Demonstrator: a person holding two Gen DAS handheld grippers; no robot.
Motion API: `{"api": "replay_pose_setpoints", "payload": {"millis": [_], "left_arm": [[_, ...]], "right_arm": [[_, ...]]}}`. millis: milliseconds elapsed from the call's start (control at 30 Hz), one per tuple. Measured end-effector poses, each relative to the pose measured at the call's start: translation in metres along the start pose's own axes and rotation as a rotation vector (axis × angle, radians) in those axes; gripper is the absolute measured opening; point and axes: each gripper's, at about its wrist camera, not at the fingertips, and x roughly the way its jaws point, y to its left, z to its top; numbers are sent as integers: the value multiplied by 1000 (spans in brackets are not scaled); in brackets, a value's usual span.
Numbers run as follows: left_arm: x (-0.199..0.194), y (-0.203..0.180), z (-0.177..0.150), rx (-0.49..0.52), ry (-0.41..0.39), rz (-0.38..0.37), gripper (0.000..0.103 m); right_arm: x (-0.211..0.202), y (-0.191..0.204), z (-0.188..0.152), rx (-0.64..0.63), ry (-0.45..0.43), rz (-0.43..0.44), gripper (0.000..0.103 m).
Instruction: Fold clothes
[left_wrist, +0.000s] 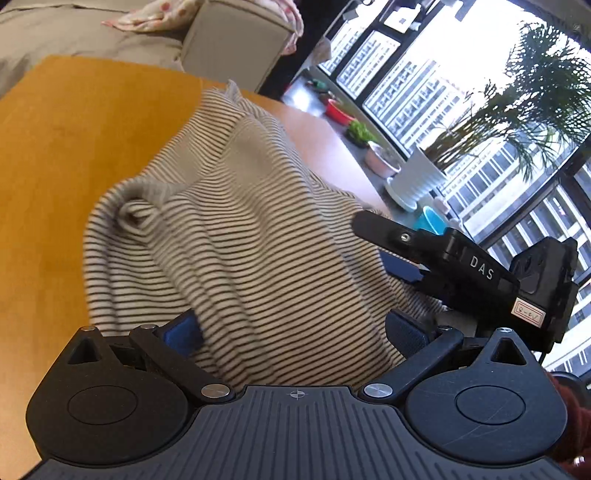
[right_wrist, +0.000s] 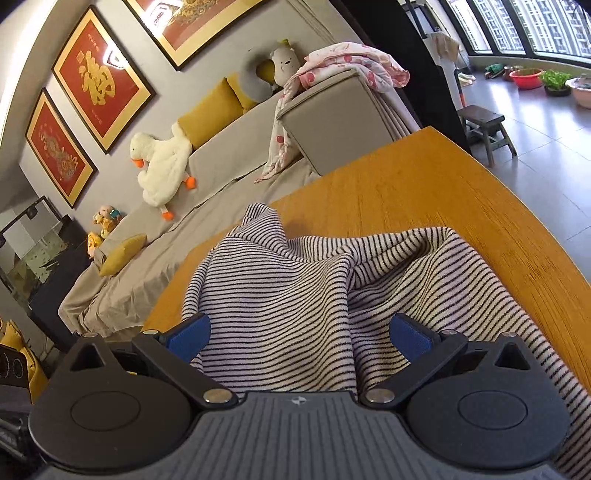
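Early stage imo: striped top lies bunched and rumpled on the yellow table, no neat fold visible yet, w/ left gripper and right gripper both spread wide, cloth draped between fingers, neither pinching it

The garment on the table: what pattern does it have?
Thin dark and cream stripes on the garment; clearest in the right wrist view.

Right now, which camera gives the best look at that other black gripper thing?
The left wrist view. There the right gripper shows from the side, reaching in over the striped garment, its label readable. The right wrist view shows only that gripper's own base and blue pads, spread wide with cloth lying between them.
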Motion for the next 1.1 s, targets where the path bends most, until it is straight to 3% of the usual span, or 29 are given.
{"api": "replay_pose_setpoints", "payload": {"millis": [200,367,467,500,533,633,767,900,967,1000,1033,1100], "left_arm": [[3,-12,-3,47,-14,35,102],[-5,-6,-14,52,-33,52,80],[-6,-5,-13,37,-40,71,54],[-5,-6,-10,42,-48,95,27],[-5,-6,-5,37,-52,98,14],[-23,7,26,-27,-130,98,11],[-71,40,72,-41,-369,281,10],[-71,88,89,-125,-283,296,12],[-66,92,84,-85,-230,294,12],[-64,92,80,-54,-209,291,19],[-65,91,76,-22,-191,284,34],[-74,83,69,41,-181,249,46]], "right_arm": [[-1,0,-1,1,4,-5,103],[2,3,1,-8,17,-16,103],[4,5,3,-25,36,-17,103],[5,5,4,-29,42,-15,103],[5,5,4,-33,45,-13,103],[4,5,3,-41,49,-11,103],[3,9,3,-69,64,-24,103],[9,23,3,-138,86,-85,103],[14,33,4,-191,99,-135,103],[15,40,4,-224,93,-171,103],[14,48,5,-271,70,-214,102],[9,72,6,-424,-11,-281,96]]}}
